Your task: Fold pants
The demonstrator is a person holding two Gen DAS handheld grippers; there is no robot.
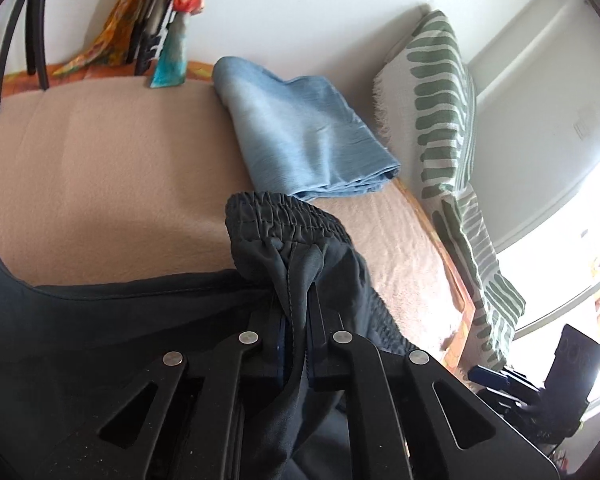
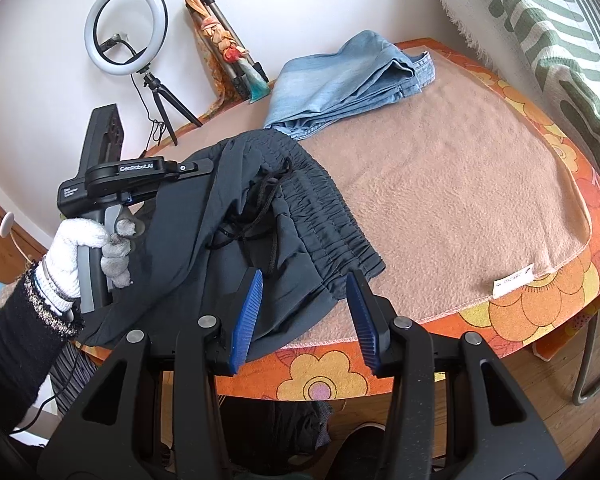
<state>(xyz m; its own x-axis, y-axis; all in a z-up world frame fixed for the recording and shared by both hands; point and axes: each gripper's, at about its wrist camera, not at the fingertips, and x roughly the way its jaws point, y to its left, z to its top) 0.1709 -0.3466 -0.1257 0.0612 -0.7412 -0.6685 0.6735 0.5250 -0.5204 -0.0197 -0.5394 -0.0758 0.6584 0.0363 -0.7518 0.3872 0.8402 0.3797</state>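
Observation:
The dark grey pants lie bunched on the beige blanket, with the elastic waistband and black drawstring facing up. In the left wrist view my left gripper is shut on a pinched fold of the pants just below the waistband. In the right wrist view the left gripper is held by a white-gloved hand, and its tip is tucked into the fabric at the pants' far left edge. My right gripper is open. Its blue pads stand either side of the pants' near edge without pressing on it.
Folded light blue jeans lie at the back of the blanket, seen also as the jeans. An orange floral tablecloth edges the table. A ring light on a tripod stands at the back left, and a green-striped cushion leans at the right.

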